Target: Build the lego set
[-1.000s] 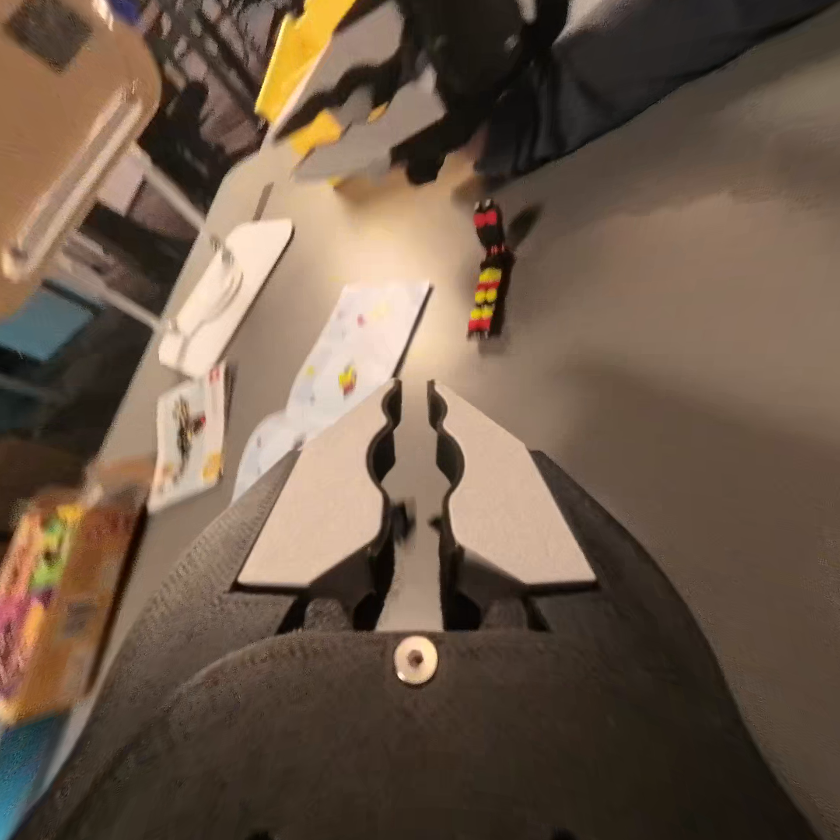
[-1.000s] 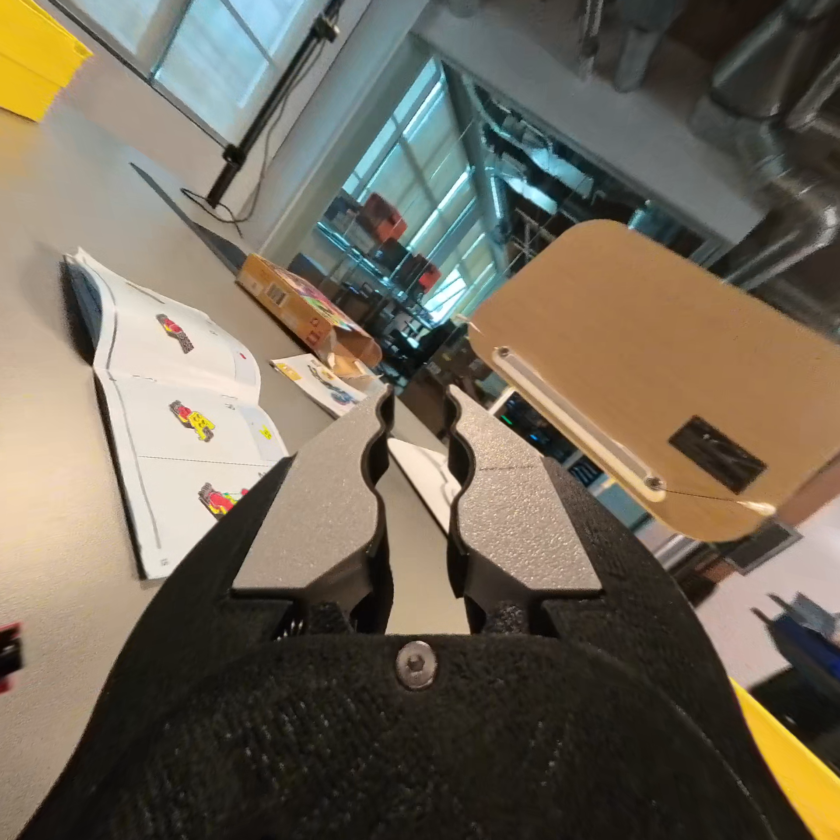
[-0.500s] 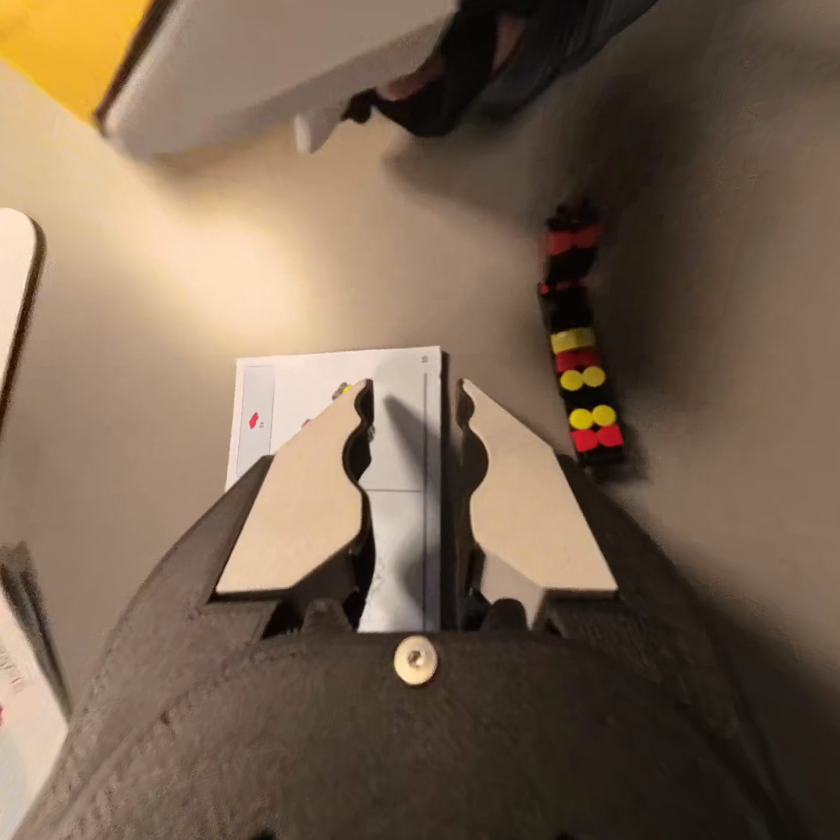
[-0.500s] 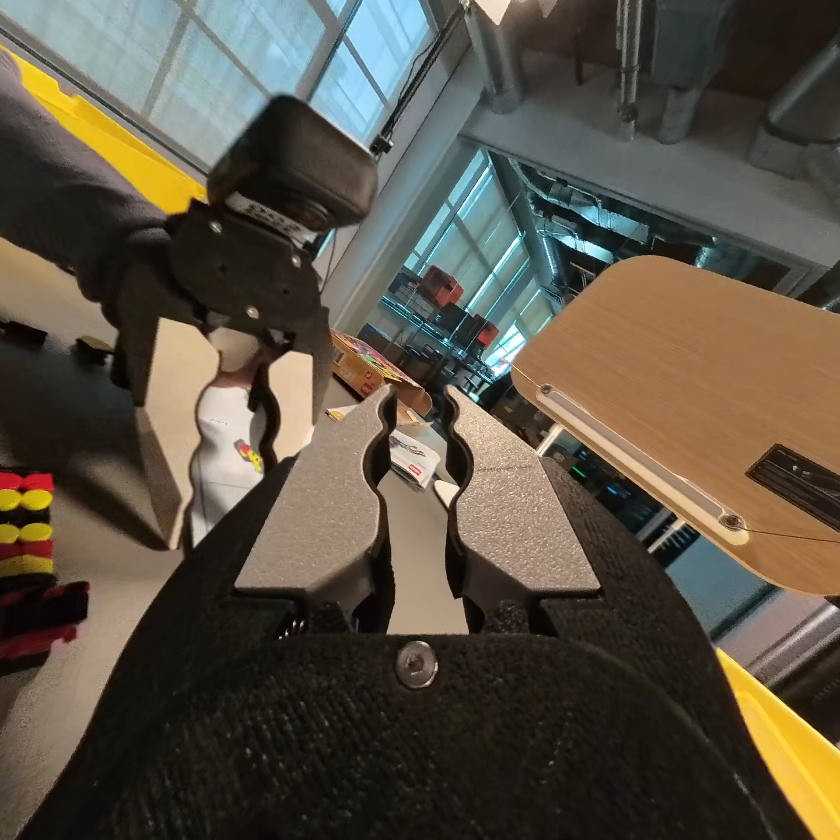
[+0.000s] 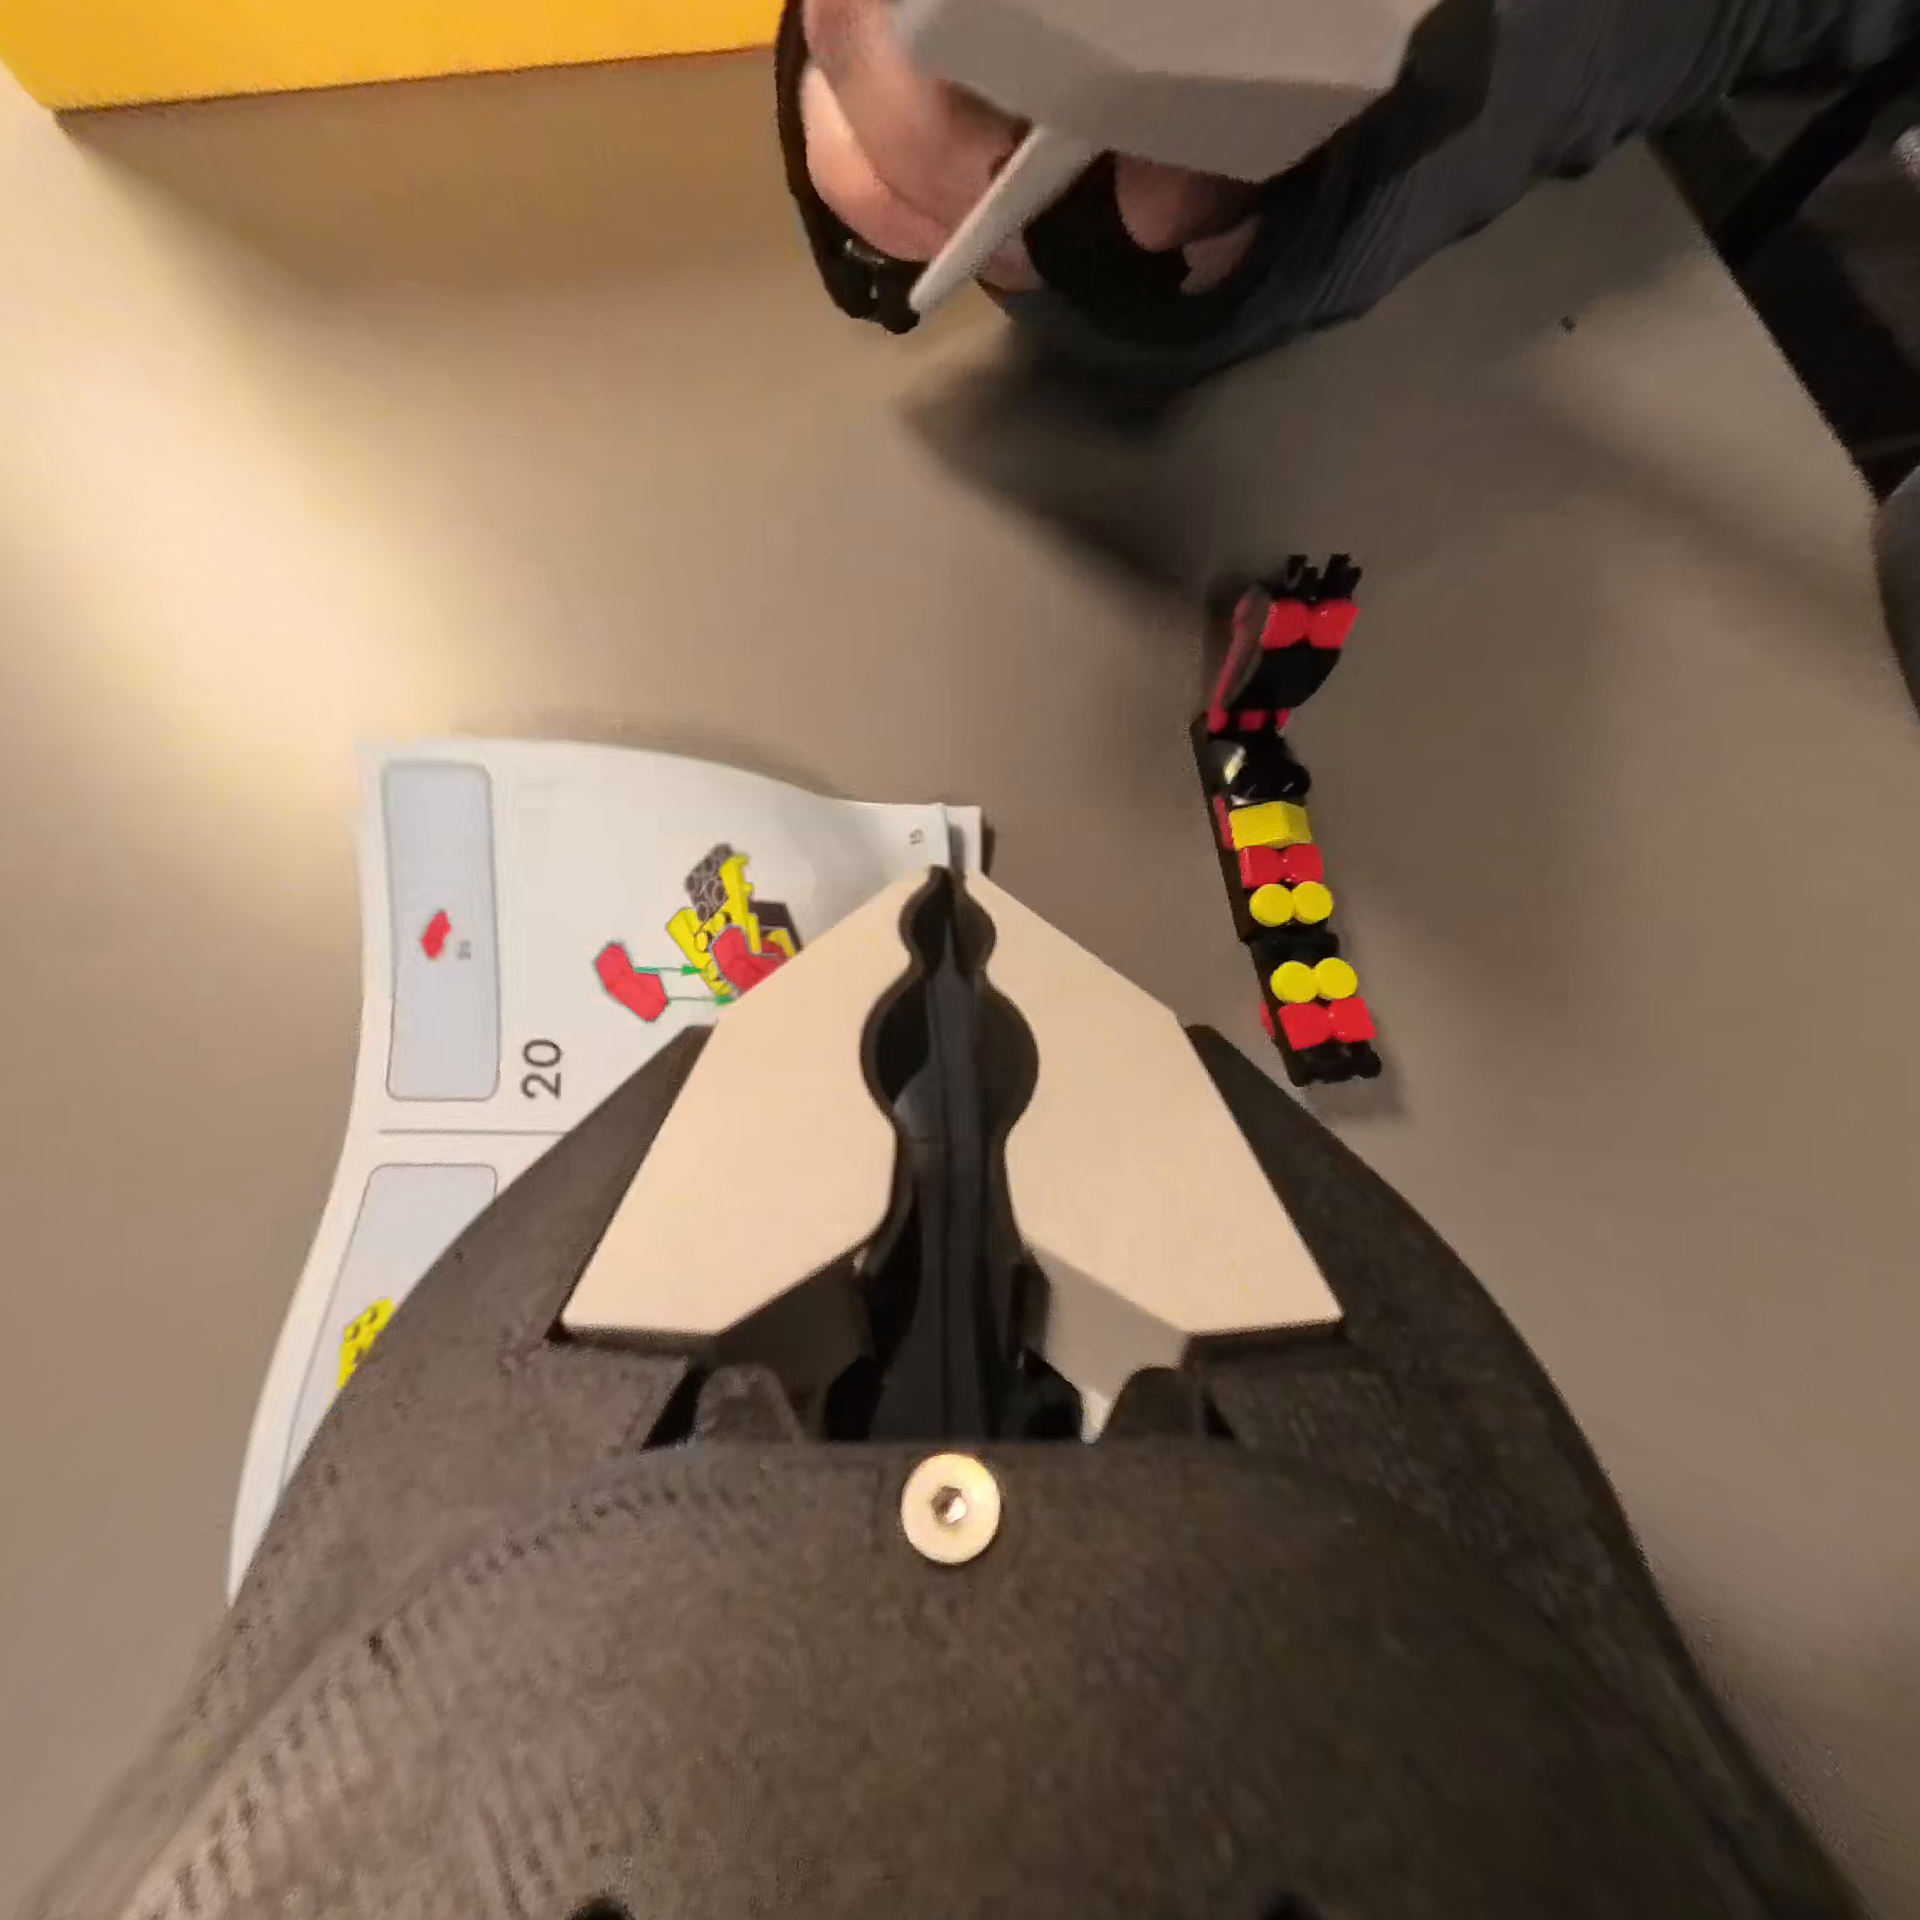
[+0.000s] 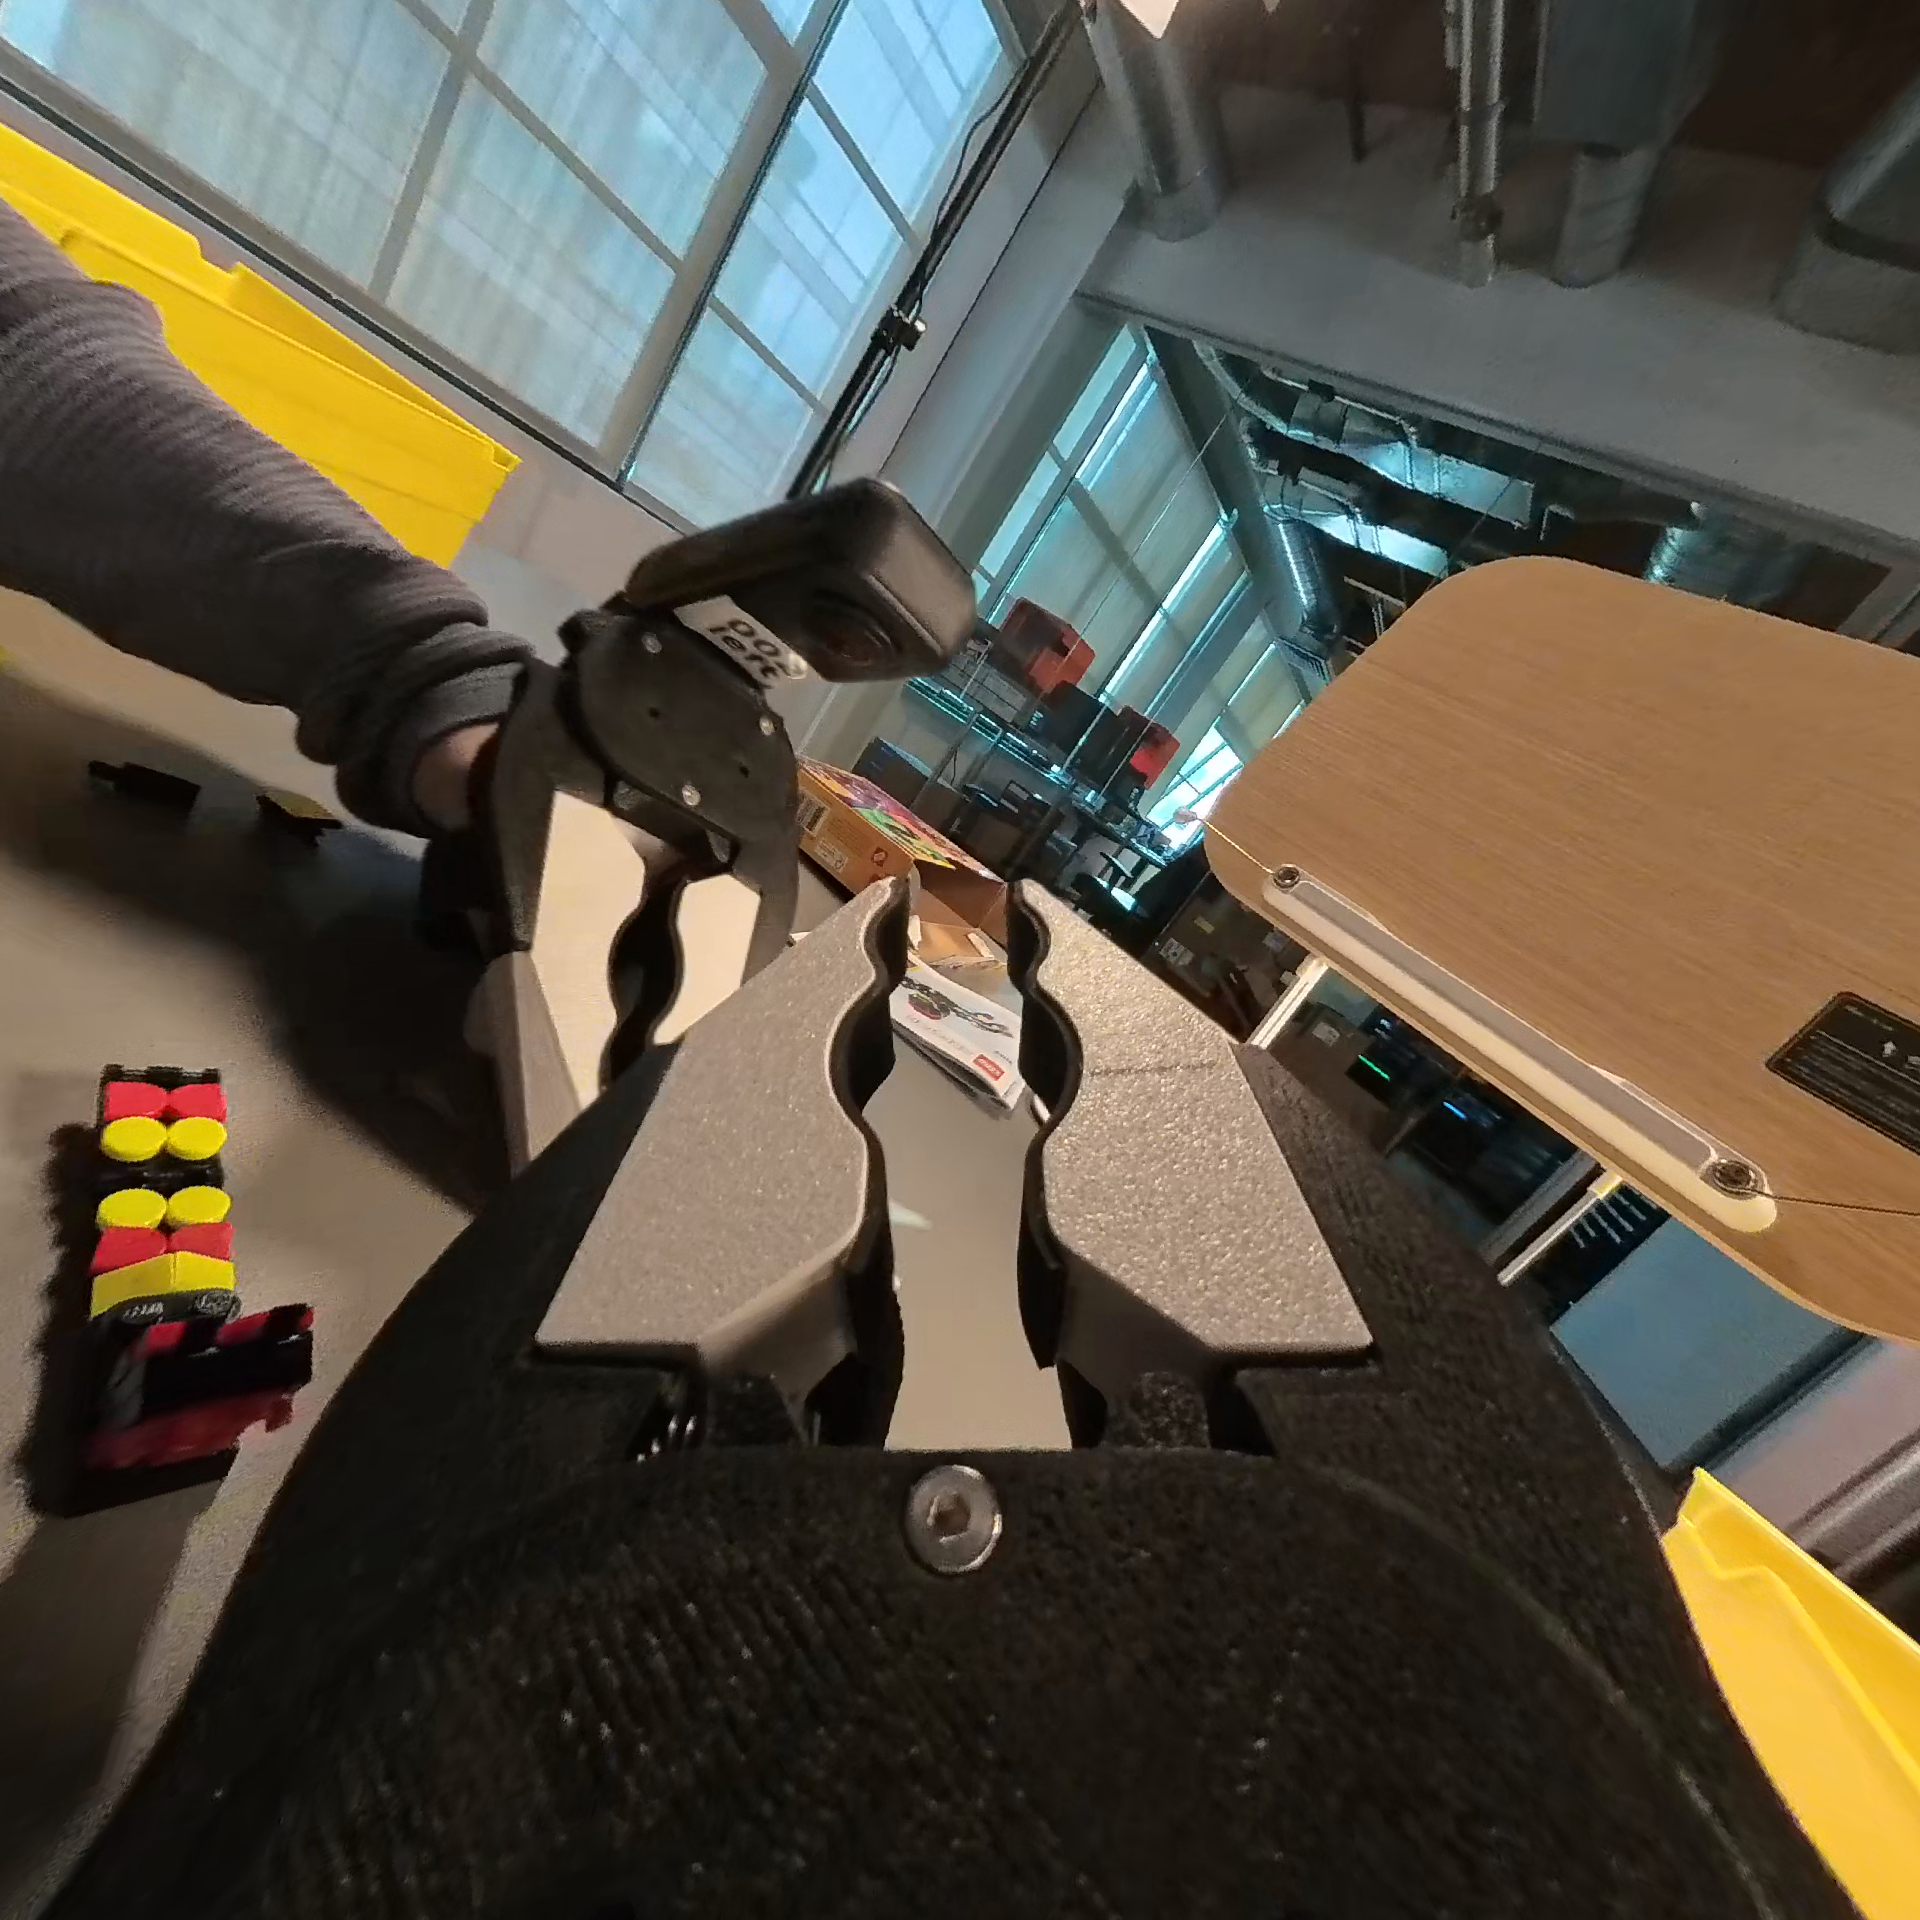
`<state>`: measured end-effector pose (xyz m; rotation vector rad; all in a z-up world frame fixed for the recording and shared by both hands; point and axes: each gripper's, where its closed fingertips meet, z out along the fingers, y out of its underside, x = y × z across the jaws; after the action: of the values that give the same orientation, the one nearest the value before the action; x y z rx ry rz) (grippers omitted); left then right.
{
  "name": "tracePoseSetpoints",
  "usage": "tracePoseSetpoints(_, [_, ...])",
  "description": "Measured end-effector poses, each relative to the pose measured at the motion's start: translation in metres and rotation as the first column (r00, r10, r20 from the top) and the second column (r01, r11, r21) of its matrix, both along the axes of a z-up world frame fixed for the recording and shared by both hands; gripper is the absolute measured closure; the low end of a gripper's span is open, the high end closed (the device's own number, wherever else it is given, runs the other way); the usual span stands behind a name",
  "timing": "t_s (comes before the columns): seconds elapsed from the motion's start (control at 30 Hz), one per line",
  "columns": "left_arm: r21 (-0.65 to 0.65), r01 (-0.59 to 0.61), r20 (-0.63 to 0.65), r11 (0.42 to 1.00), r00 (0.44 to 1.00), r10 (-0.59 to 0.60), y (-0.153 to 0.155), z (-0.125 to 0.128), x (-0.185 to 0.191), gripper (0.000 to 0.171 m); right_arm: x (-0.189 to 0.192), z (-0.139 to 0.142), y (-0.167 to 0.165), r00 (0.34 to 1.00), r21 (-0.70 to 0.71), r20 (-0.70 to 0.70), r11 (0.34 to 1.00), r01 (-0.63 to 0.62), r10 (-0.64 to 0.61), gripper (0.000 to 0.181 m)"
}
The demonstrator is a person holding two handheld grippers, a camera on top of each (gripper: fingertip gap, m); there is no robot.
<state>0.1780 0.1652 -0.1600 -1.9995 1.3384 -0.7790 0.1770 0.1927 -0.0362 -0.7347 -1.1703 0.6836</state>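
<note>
My left gripper is shut, its fingertips pinched together on the right edge of the open instruction booklet's top page, which curls upward. The part-built lego model, a long black strip with red and yellow pieces, lies on the table to the right of the left gripper. It also shows in the right wrist view at the lower left. My right gripper is open by a narrow gap with nothing between its pads, tilted up above the table. The left gripper shows there too, pointing down, its tips hidden.
A yellow bin stands at the table's far edge. A person's hand holds the right gripper above the model. A colourful lego box, a second leaflet and a wooden board lie beyond. Small black pieces lie far left.
My left gripper swung down over the booklet, opened wide astride the page's right edge, then shut on it. The right gripper tilted slightly and kept its narrow gap.
</note>
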Motion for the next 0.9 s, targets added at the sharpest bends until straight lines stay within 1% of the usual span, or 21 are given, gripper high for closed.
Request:
tracePoseSetpoints(0.2, [-0.162, -0.006, 0.077, 0.987, 0.997, 0.019, 0.001, 0.004, 0.0, 0.171, -0.001, -0.003, 0.004, 1.0, -0.026, 0.015, 1.0, 0.008, -0.007, 0.165])
tracePoseSetpoints(0.27, [-0.193, -0.006, 0.092, 0.981, 0.995, 0.024, 0.002, 0.005, -0.001, 0.171, -0.001, -0.003, 0.006, 1.0, -0.029, 0.019, 0.999, 0.018, -0.018, 0.165])
tracePoseSetpoints(0.43, [-0.217, -0.01, 0.104, 0.976, 0.994, 0.033, 0.002, 0.005, -0.001, 0.171, -0.003, -0.013, 0.015, 0.99, 0.02, 0.089, 0.994, 0.106, -0.107, 0.166])
tracePoseSetpoints(0.5, [-0.273, 0.028, 0.14, 0.962, 0.99, 0.012, -0.002, 0.008, -0.001, 0.171, -0.004, -0.016, 0.017, 0.984, 0.047, 0.115, 0.99, 0.135, -0.14, 0.168])
tracePoseSetpoints(0.57, [-0.325, 0.057, 0.205, 0.944, 0.979, 0.011, -0.004, 0.016, -0.001, 0.171, -0.004, -0.021, 0.02, 0.974, 0.073, 0.149, 0.985, 0.159, -0.168, 0.168])
tracePoseSetpoints(0.63, [-0.366, 0.079, 0.275, 0.927, 0.961, 0.026, -0.002, 0.024, -0.002, 0.171, -0.006, -0.028, 0.022, 0.964, 0.09, 0.195, 0.982, 0.167, -0.182, 0.171])
tracePoseSetpoints(0.7, [-0.381, 0.103, 0.341, 0.919, 0.939, 0.036, -0.001, 0.034, -0.004, 0.171, -0.007, -0.037, 0.025, 0.948, 0.1, 0.249, 0.979, 0.178, -0.197, 0.176])
tracePoseSetpoints(0.73, [-0.379, 0.116, 0.379, 0.918, 0.925, 0.039, -0.001, 0.039, -0.006, 0.171, -0.008, -0.04, 0.023, 0.946, 0.098, 0.27, 0.982, 0.16, -0.181, 0.177])
tracePoseSetpoints(0.77, [-0.375, 0.13, 0.424, 0.918, 0.904, 0.046, -0.001, 0.047, -0.008, 0.171, -0.009, -0.043, 0.02, 0.945, 0.092, 0.288, 0.987, 0.133, -0.154, 0.18])
tracePoseSetpoints(0.9, [-0.352, 0.142, 0.599, 0.925, 0.794, 0.106, 0.001, 0.077, -0.029, 0.171, -0.013, -0.052, 0.009, 0.936, 0.096, 0.338, 0.993, 0.068, -0.097, 0.181])
